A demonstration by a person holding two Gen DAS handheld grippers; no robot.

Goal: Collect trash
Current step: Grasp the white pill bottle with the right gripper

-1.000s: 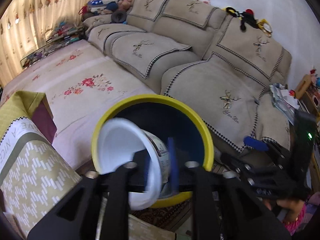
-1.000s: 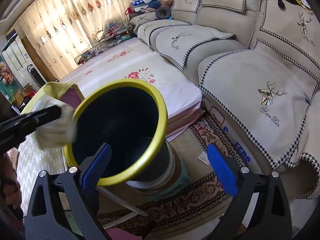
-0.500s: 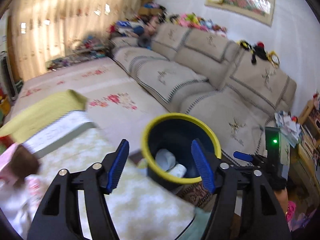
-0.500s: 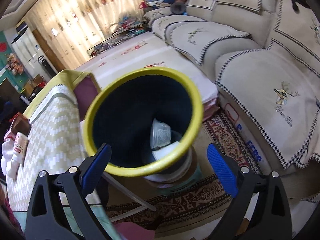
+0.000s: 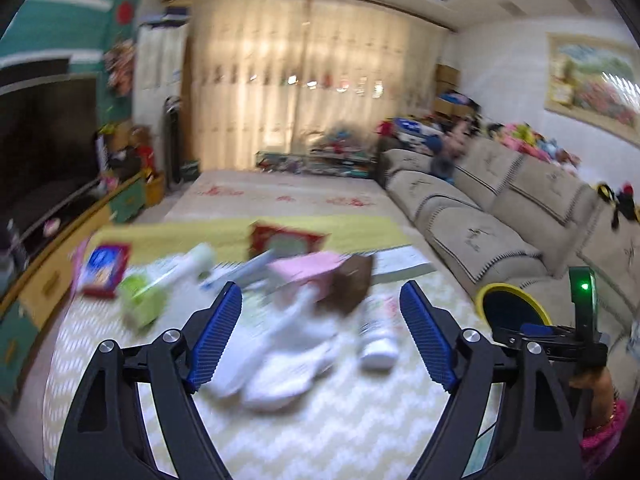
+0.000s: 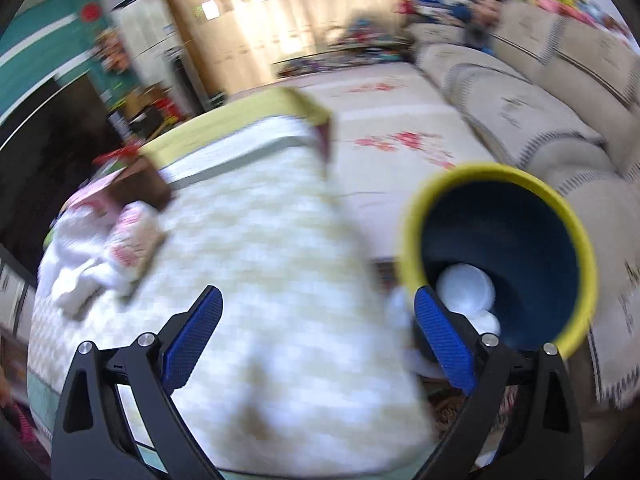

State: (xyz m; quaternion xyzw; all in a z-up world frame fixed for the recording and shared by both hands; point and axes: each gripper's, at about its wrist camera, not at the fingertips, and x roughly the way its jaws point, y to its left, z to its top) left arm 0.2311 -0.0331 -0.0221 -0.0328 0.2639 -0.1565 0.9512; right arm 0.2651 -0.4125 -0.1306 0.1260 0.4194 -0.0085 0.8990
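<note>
Left wrist view, left to right: blurred red-framed blue packet (image 5: pixel 105 268) and green-and-white tube-like item (image 5: pixel 160 288) at the far-left of the desk with pale zigzag-patterned cloth (image 5: pixel 340 420). Left hand-held gripper (image 5: pixel 320 332) hangs over the cloth, jaws wide and opening, nothing between the blue pads. Seen through the gap: crumpled white paper or tissue pile (image 5: pixel 288 356), pink box (image 5: pixel 308 270) touching a brown item (image 5: pixel 352 284) behind it, white bottle with red print (image 5: pixel 380 332) lying just beside the pile. Too blurred to name these more exactly. Further right, blue bin with yellow rim (image 5: pixel 510 304) beside the desk, next to the beige sofa (image 5: pixel 500 232).

Right wrist view, left to right: same white pile (image 6: pixel 80 256) at the desk's left edge. Right hand-held gripper (image 6: pixel 318 336) over bare cloth, jaws wide, empty. The bin (image 6: pixel 496 184) is at right, its rim just behind the right finger; white foam bowl (image 6: pixel 464 288) and another white piece lie at its bottom.
</note>
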